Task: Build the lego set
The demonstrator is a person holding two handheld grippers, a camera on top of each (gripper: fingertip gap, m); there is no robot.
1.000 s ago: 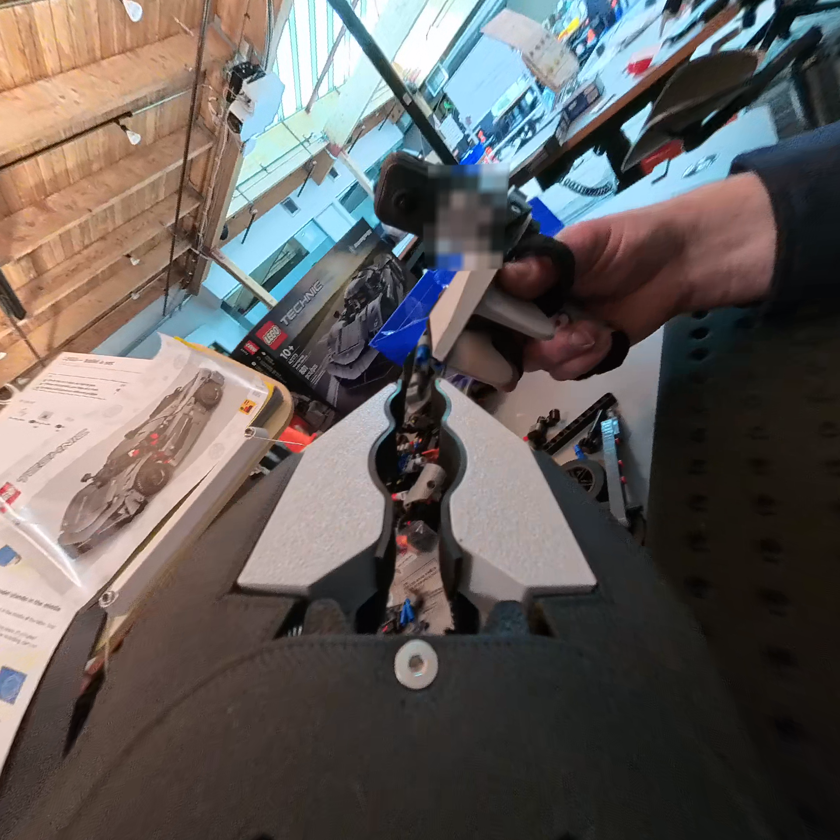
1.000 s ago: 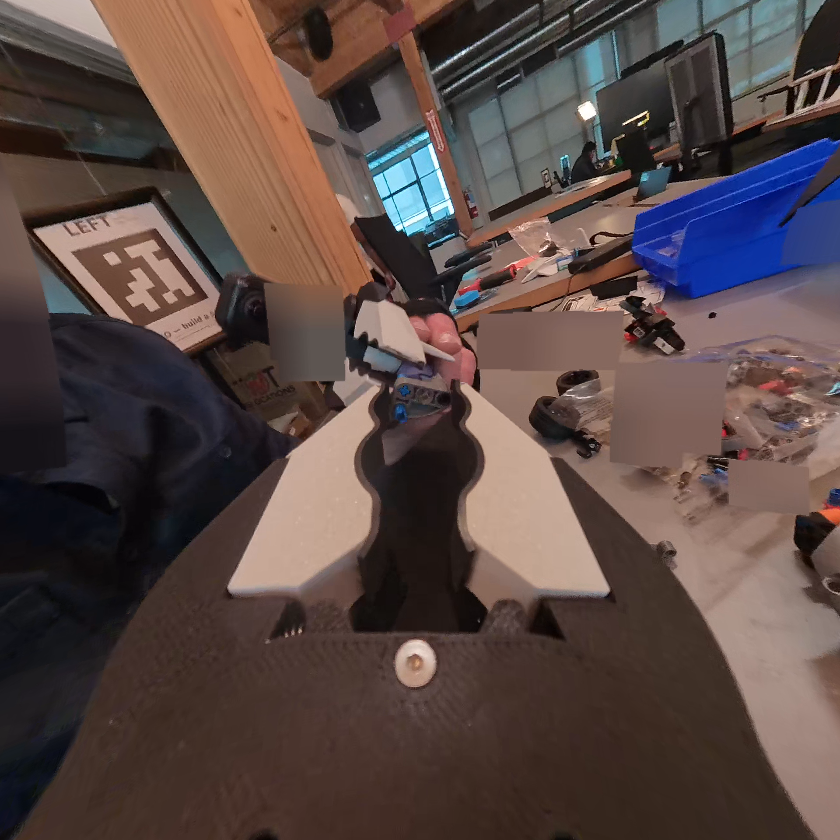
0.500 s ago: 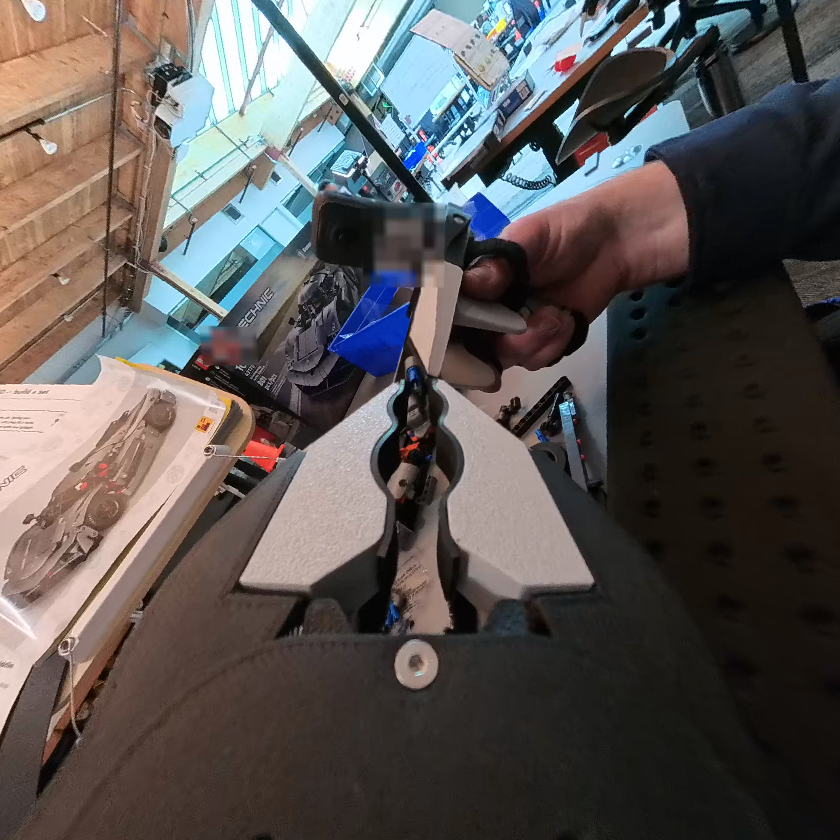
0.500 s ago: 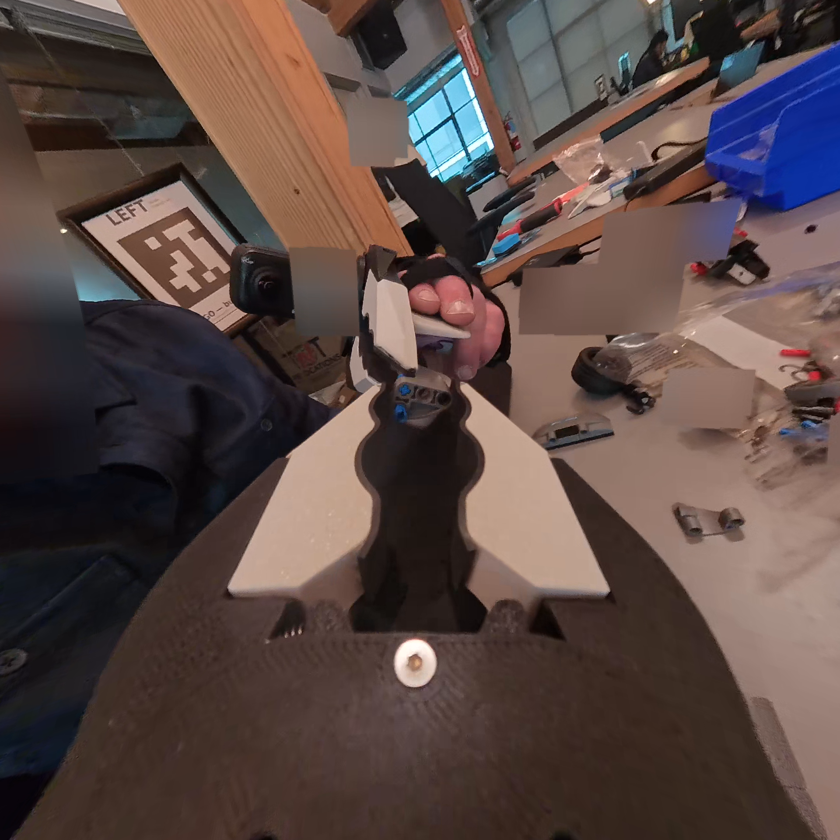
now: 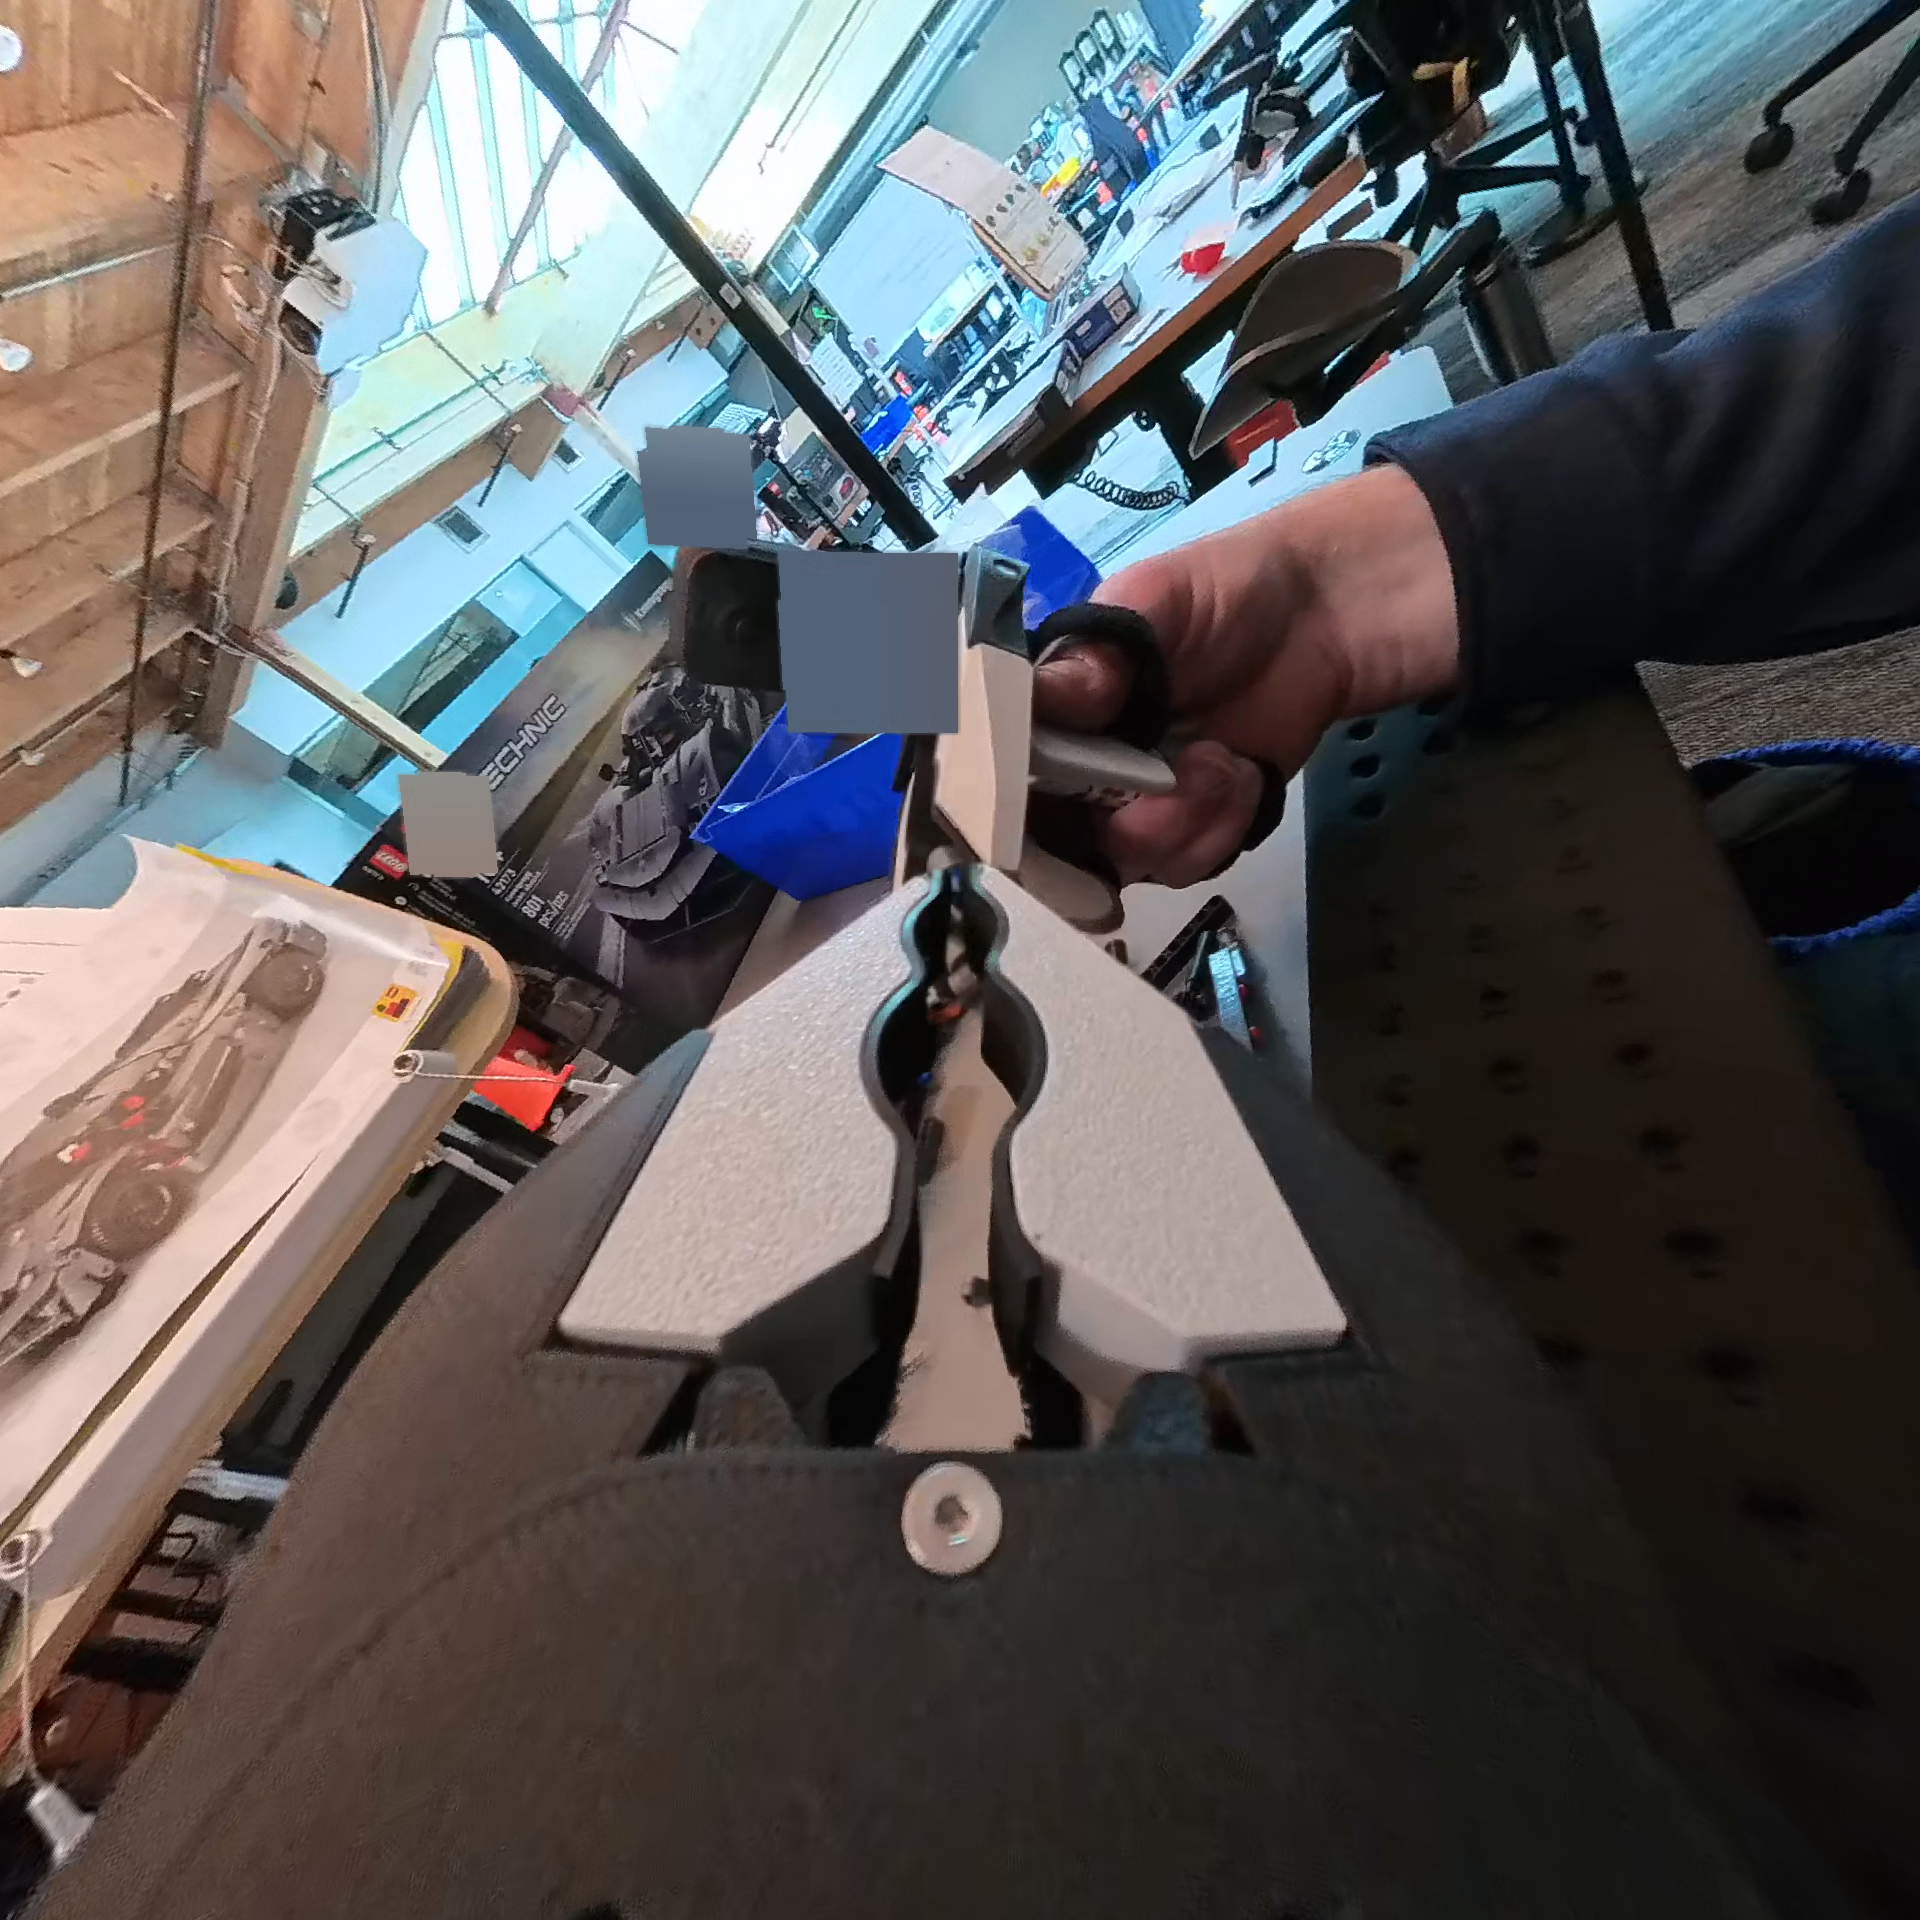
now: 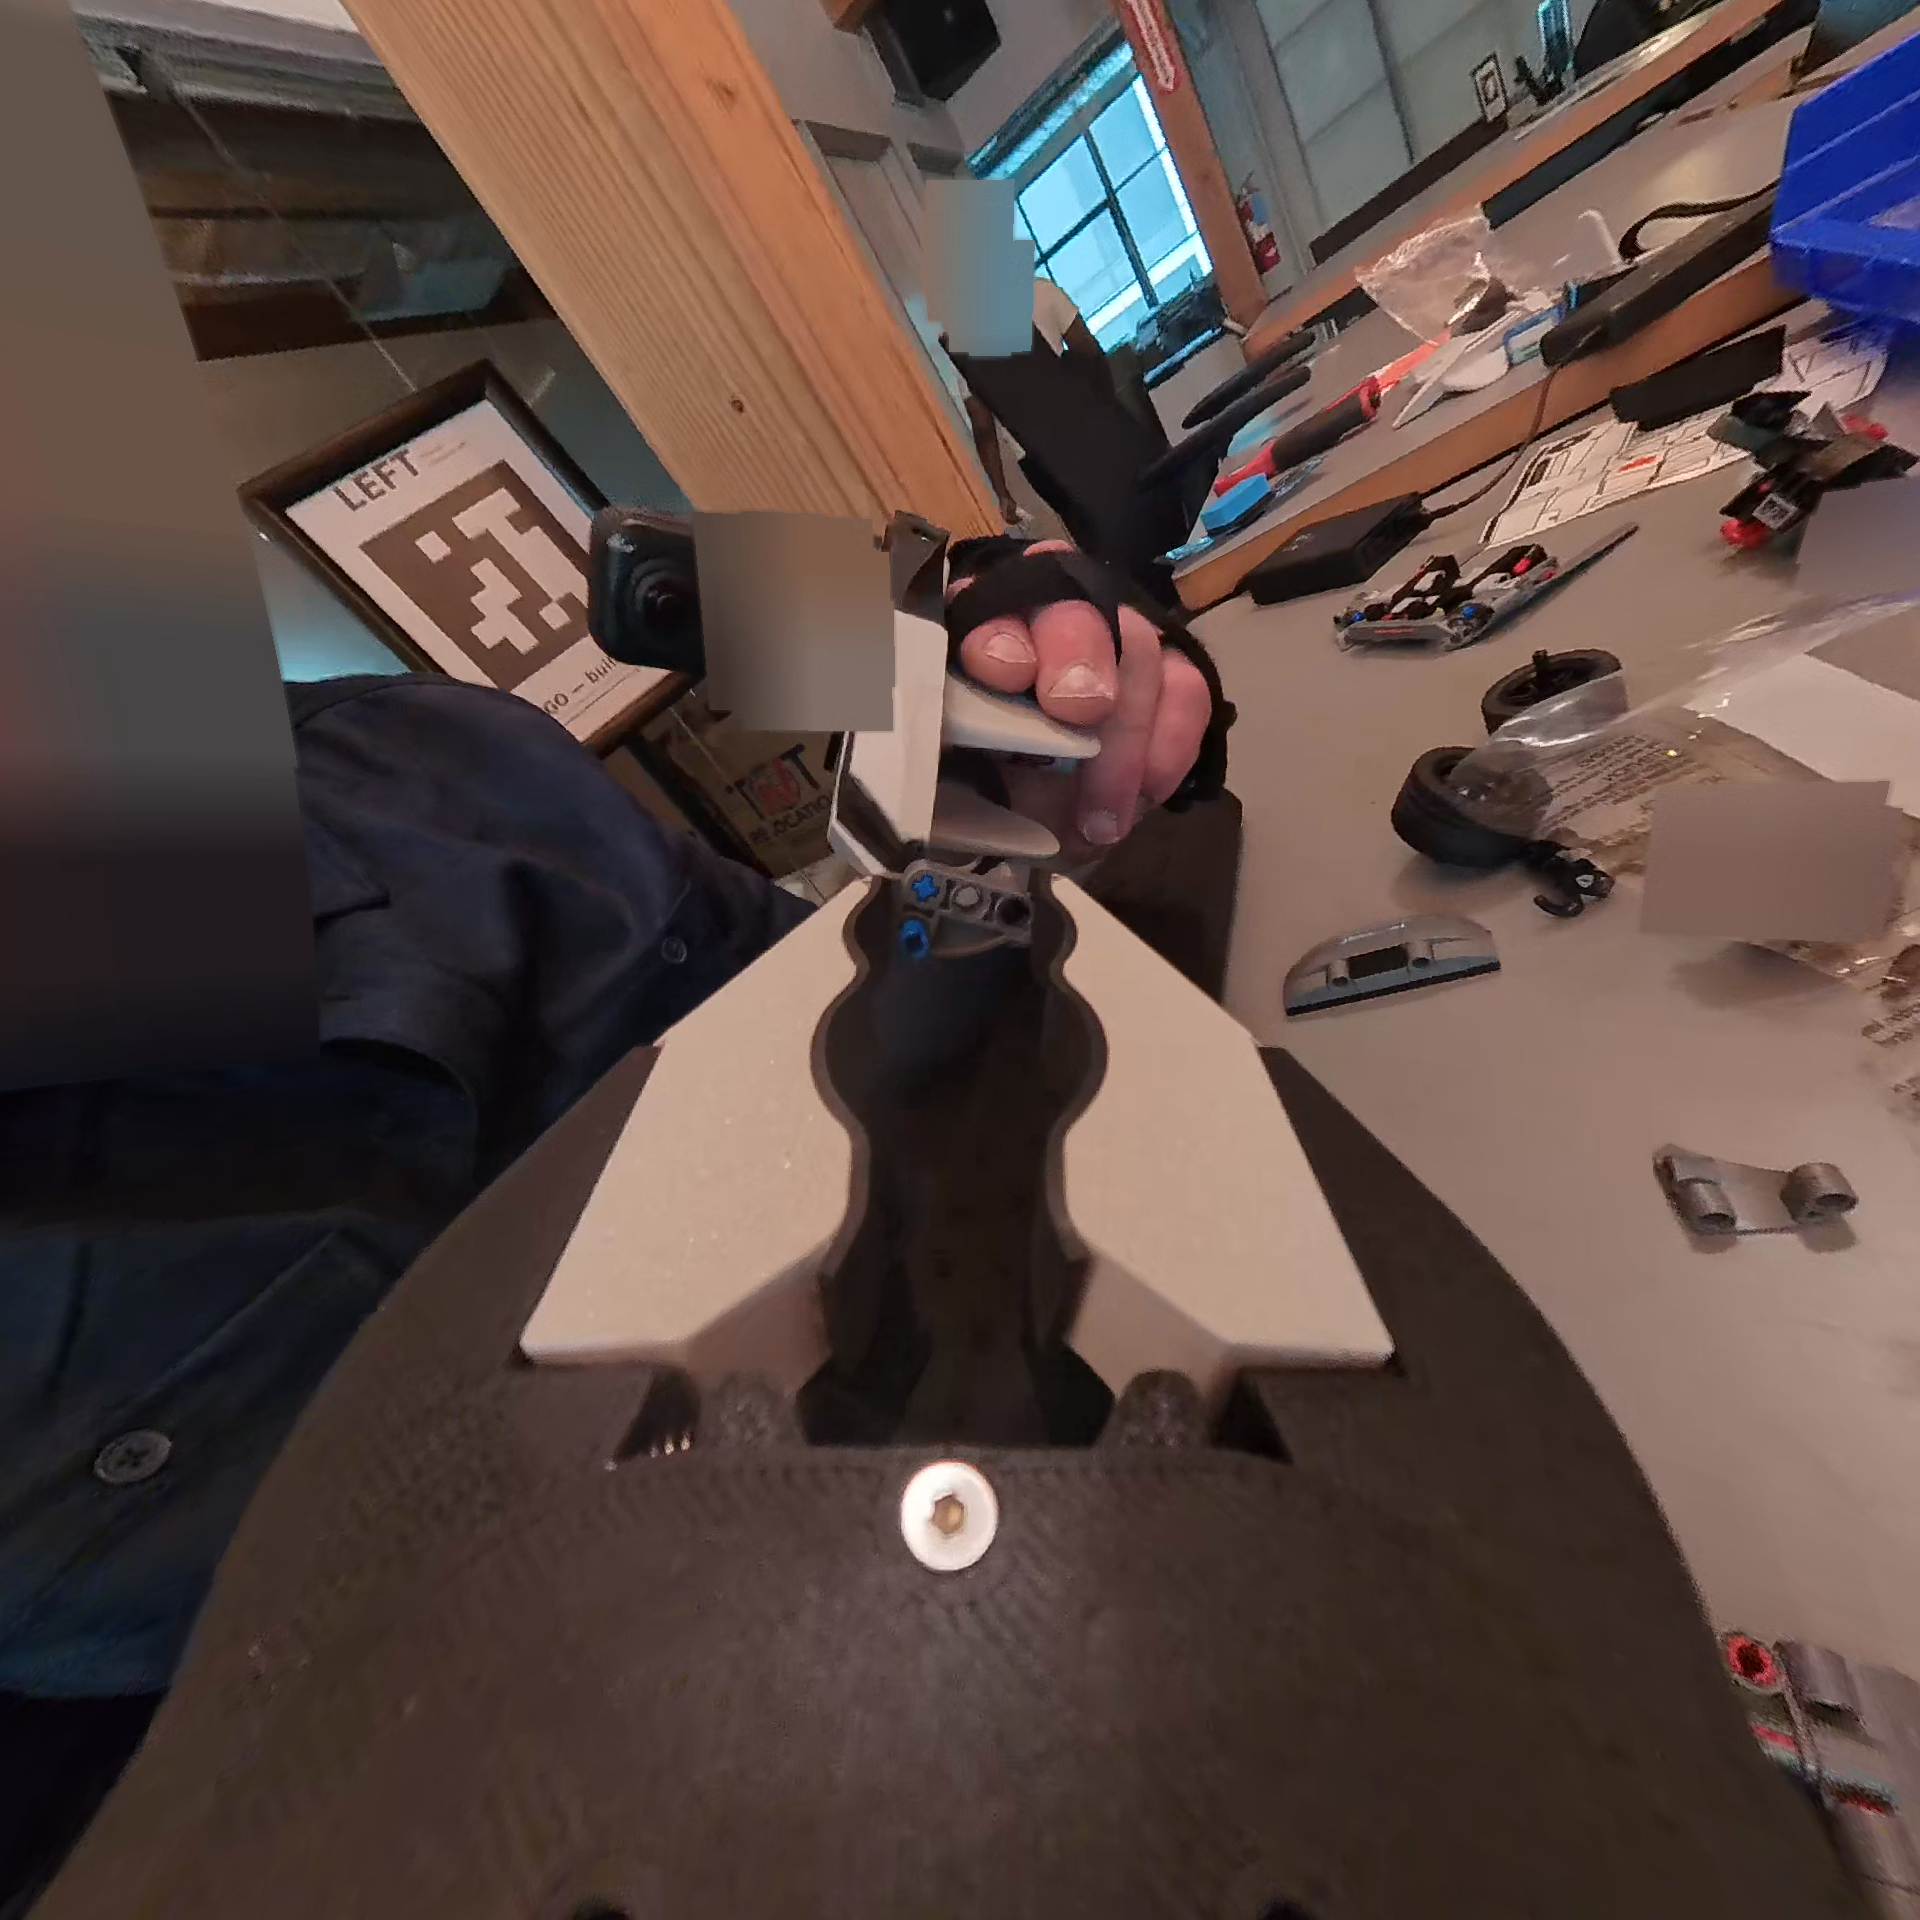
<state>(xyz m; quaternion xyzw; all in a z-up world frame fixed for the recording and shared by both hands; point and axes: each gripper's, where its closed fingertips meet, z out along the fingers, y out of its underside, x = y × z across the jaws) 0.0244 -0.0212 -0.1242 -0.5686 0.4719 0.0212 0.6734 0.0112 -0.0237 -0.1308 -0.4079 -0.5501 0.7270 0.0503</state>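
Presently, a small grey lego piece [image 6: 961, 914] with blue pins is clamped at the tips of the right hand-held gripper [image 6: 961, 909], held up above the tabletop [image 6: 1455, 1299]. The left hand-held gripper [image 5: 954, 883] is narrowly closed on the same piece, seen edge-on.

Wheels [image 6: 1496, 769] behind curved panel [image 6: 1392, 964], seemingly apart

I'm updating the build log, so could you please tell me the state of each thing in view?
Left hand-held gripper: shut on grey lego piece.
Right hand-held gripper: shut on the same grey lego piece.
Wheels: loose on the table.
Chassis: partly built.
Blue bin: contents hidden.
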